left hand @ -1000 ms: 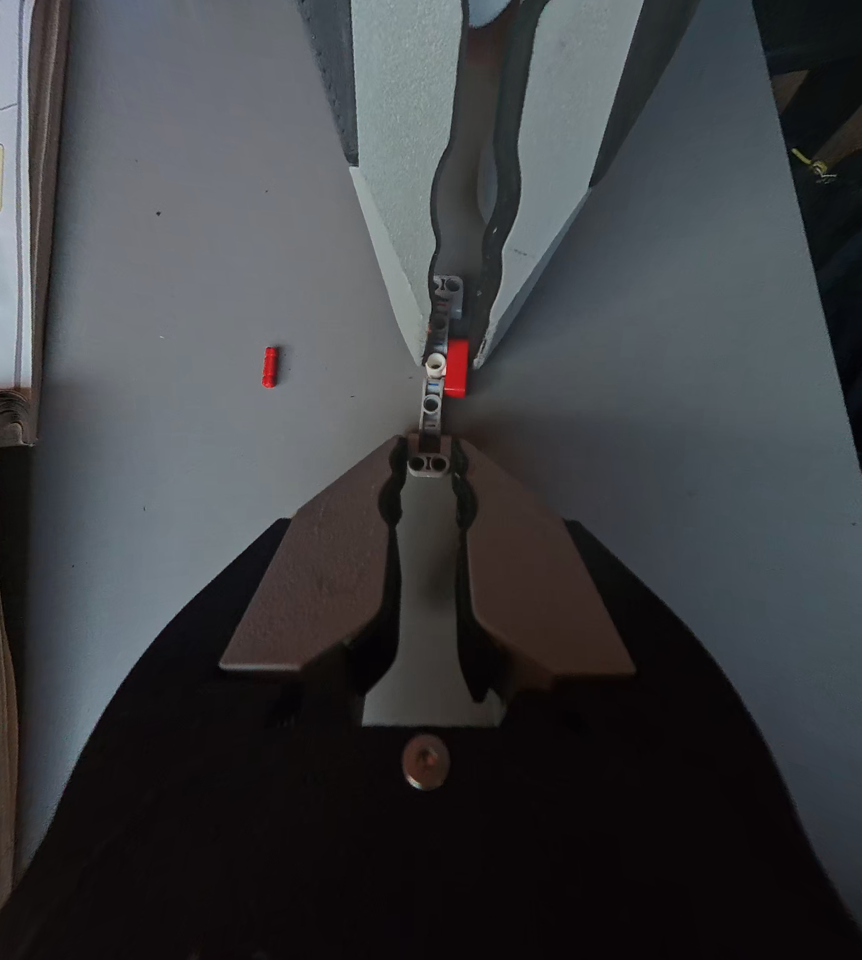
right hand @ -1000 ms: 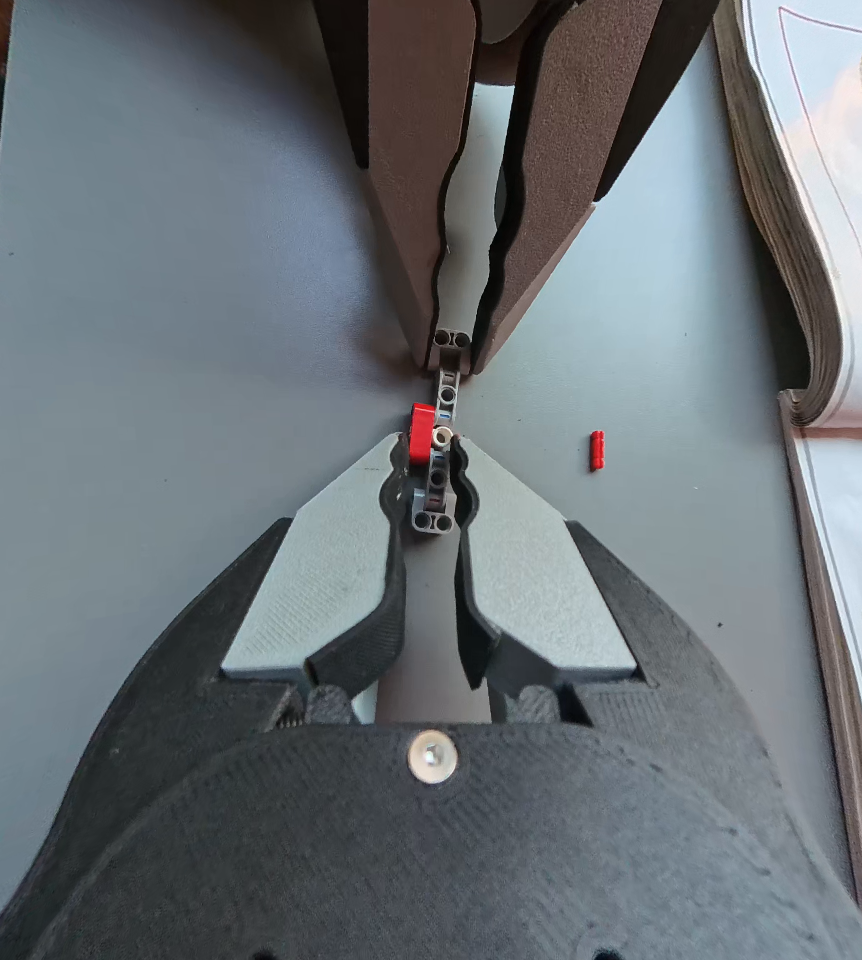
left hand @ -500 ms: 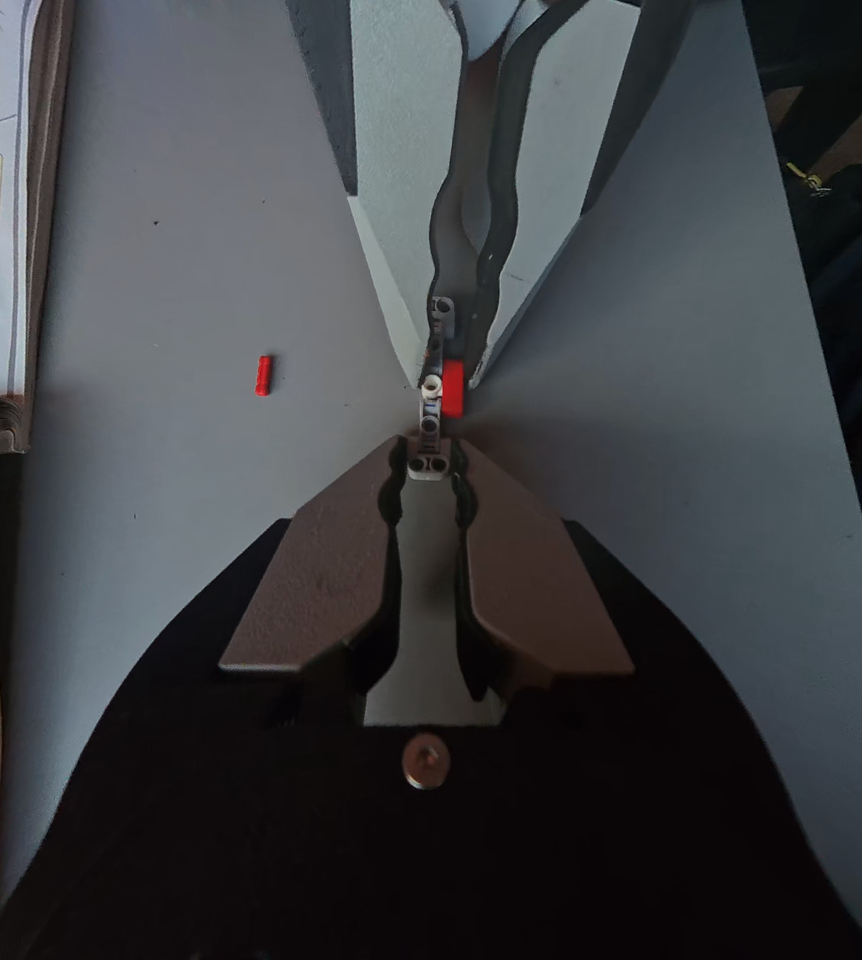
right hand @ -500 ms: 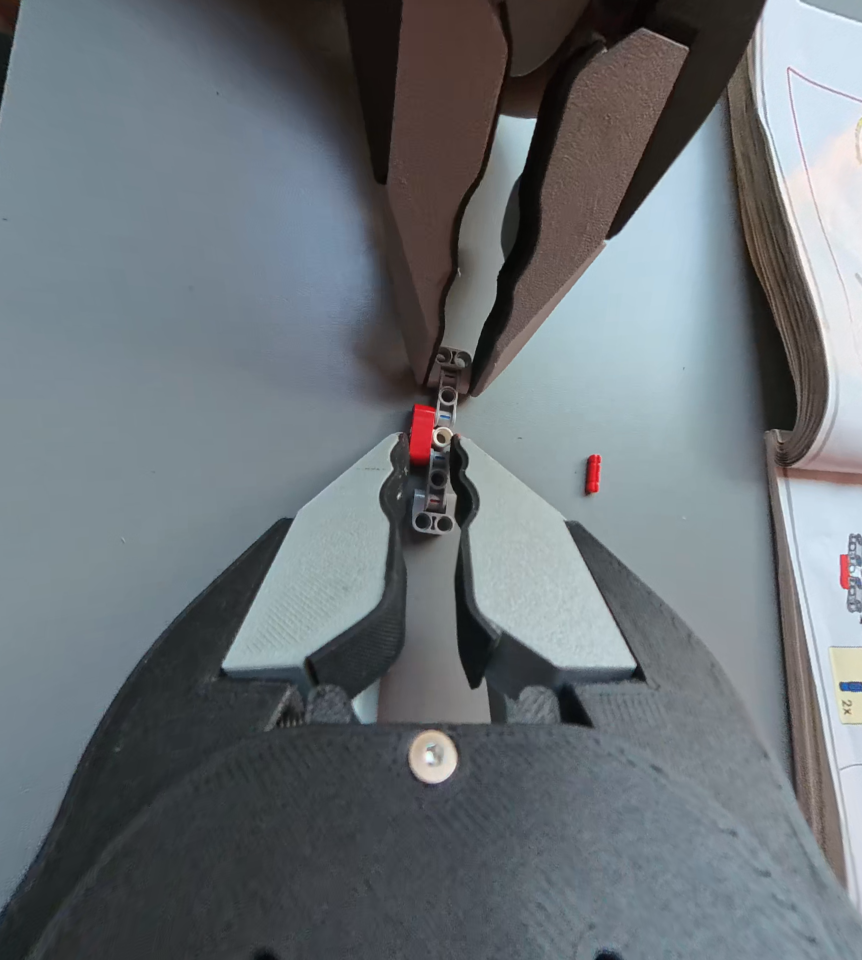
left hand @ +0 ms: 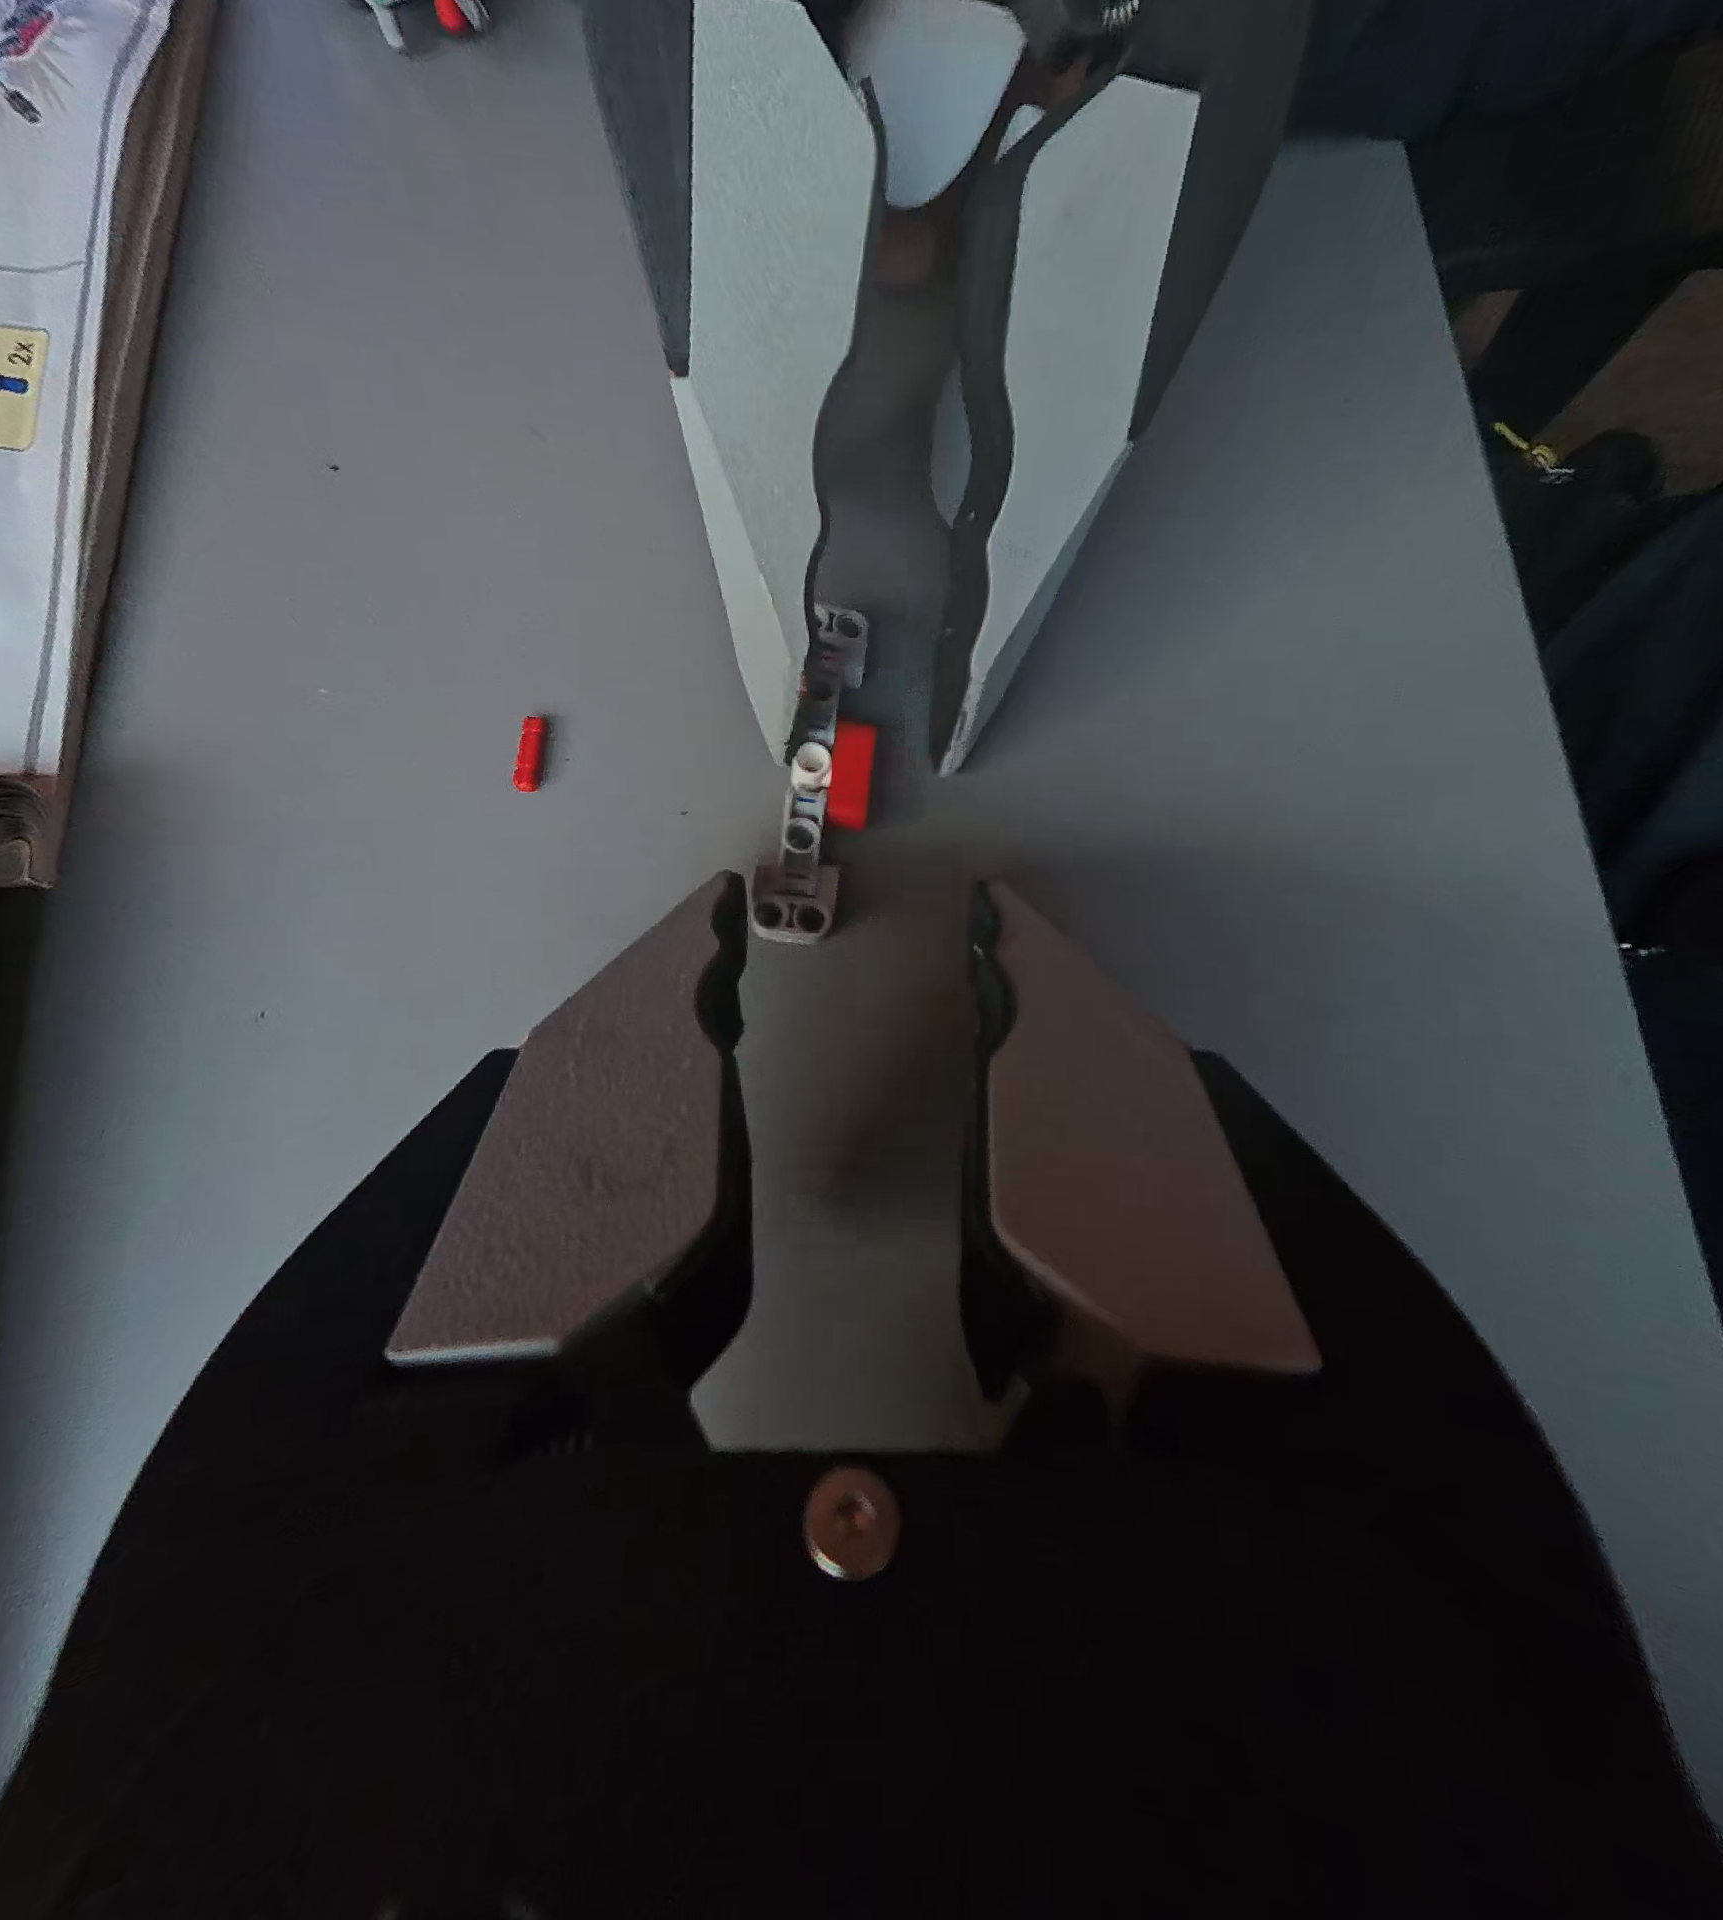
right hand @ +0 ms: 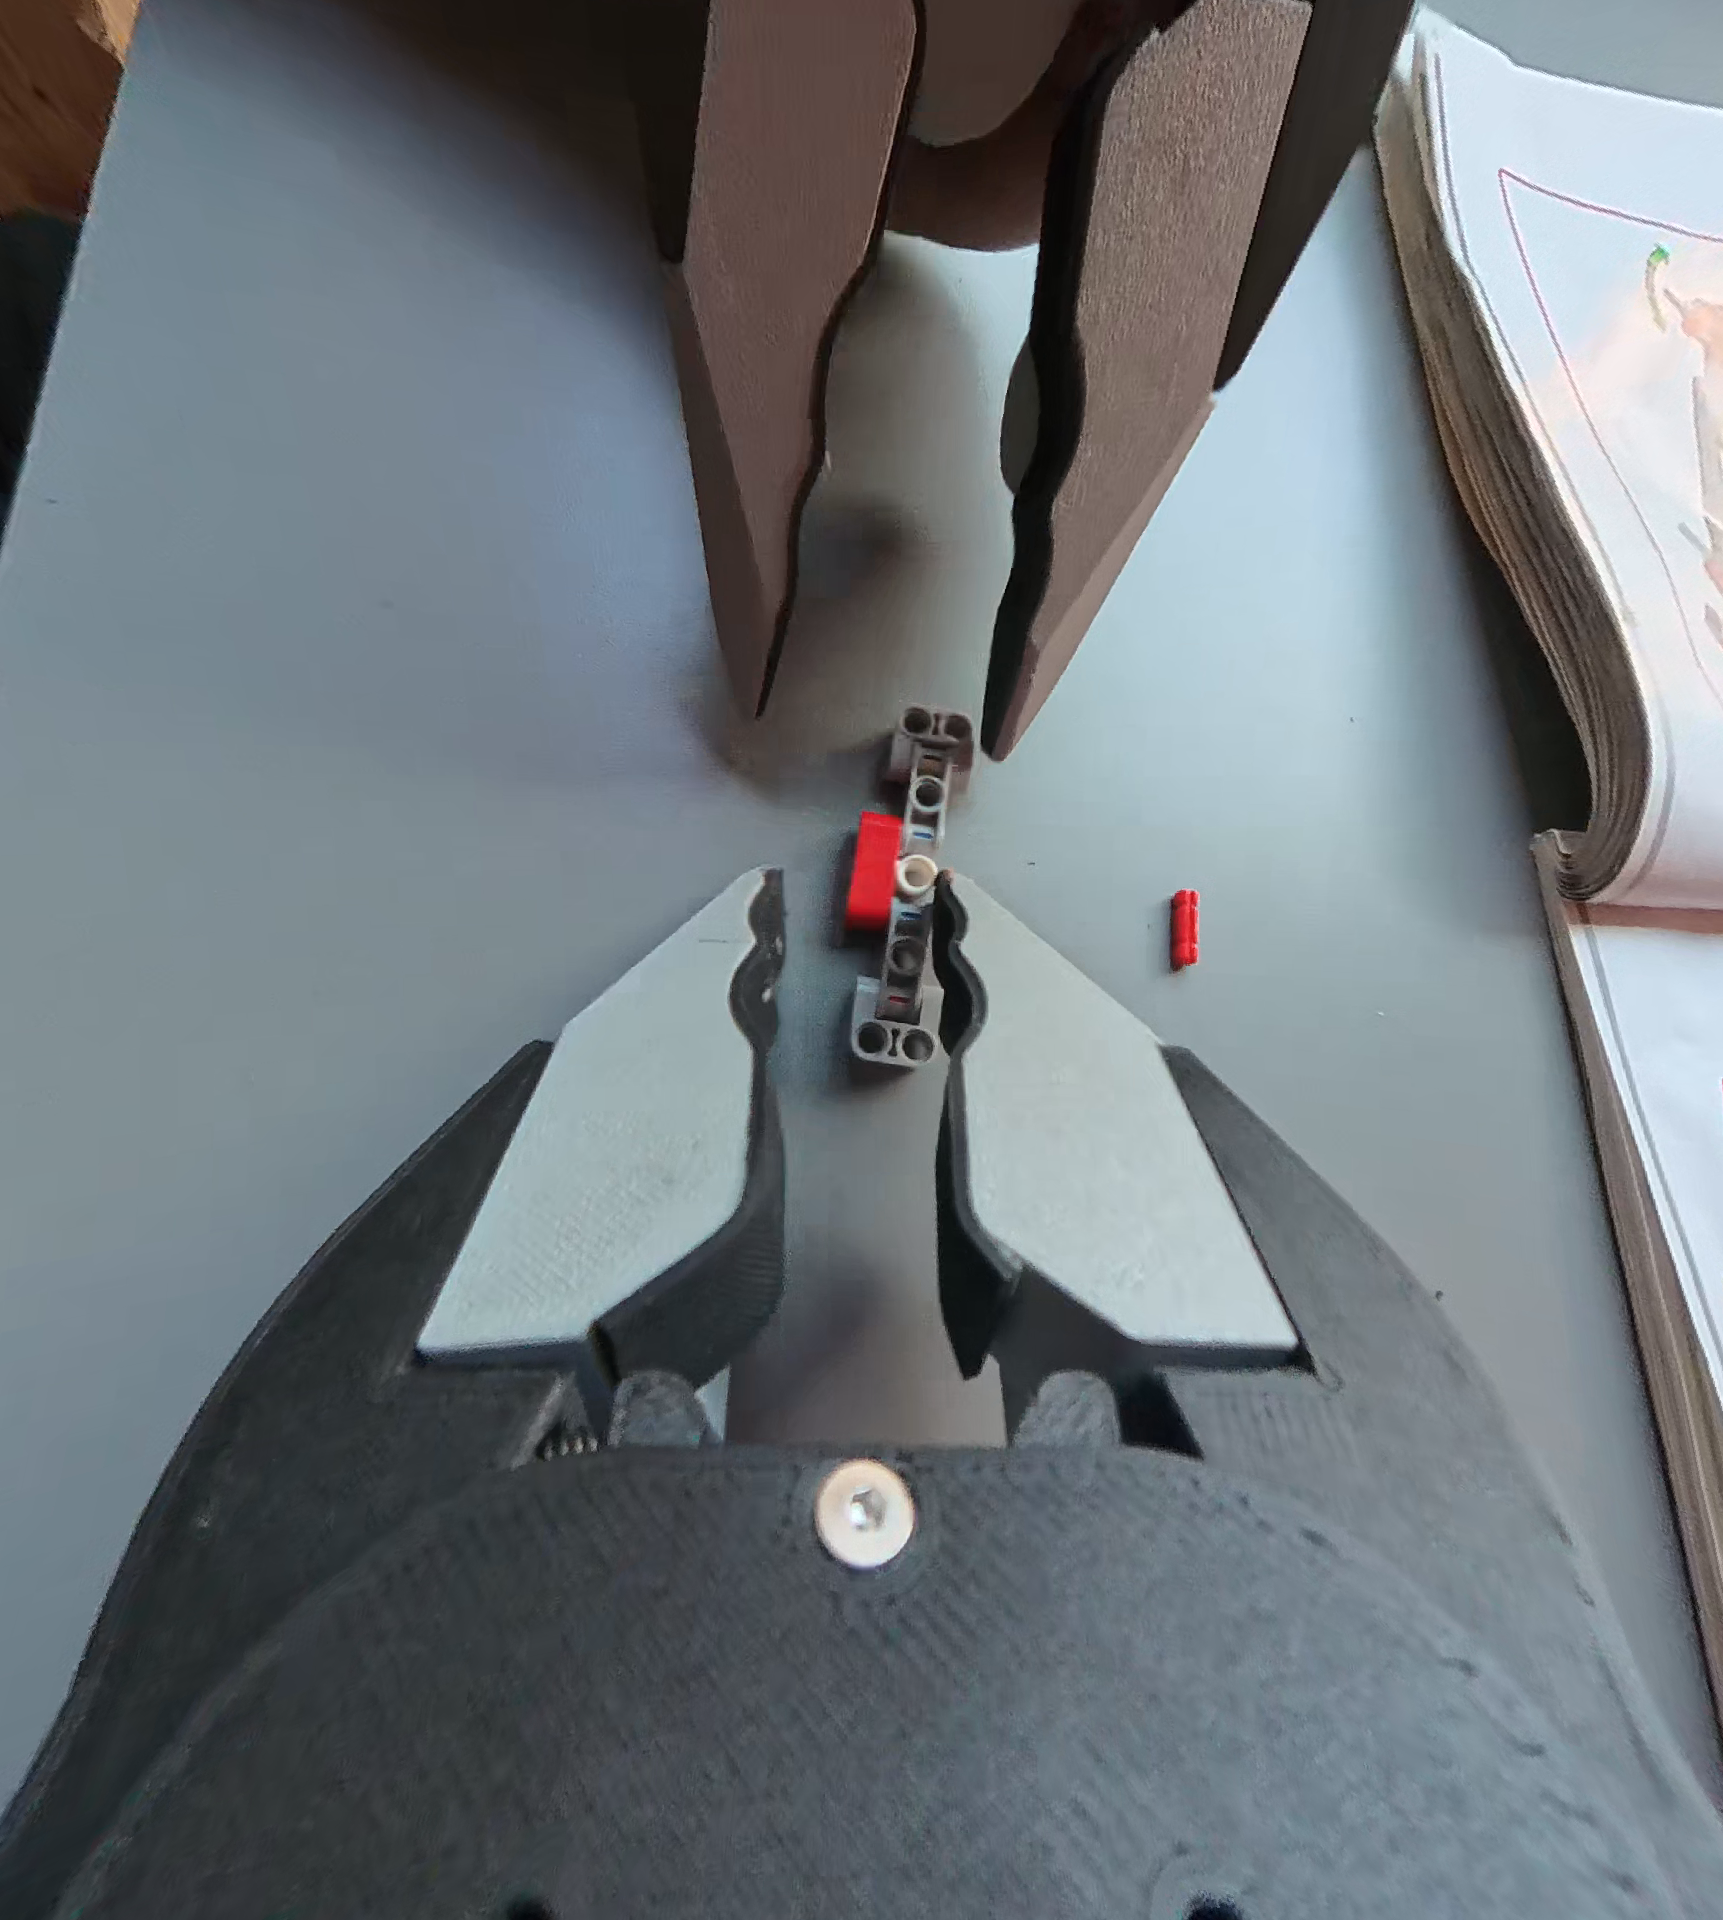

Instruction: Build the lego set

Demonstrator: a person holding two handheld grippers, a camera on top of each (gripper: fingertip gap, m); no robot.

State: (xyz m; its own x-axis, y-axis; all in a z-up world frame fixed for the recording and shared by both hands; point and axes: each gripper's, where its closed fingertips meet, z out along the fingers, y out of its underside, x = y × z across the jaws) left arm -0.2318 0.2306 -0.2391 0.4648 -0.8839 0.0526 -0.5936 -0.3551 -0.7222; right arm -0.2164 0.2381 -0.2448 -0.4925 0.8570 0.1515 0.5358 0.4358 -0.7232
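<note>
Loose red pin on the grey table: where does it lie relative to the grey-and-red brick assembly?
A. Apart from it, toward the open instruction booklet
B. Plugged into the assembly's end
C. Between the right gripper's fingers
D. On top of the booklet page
A: the red pin lies alone on the table, apart from the assembly, on the side of the booklet.

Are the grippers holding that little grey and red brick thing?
No. Both the left gripper and the right gripper are open, and the brick assembly lies on the grey table between them.
</note>
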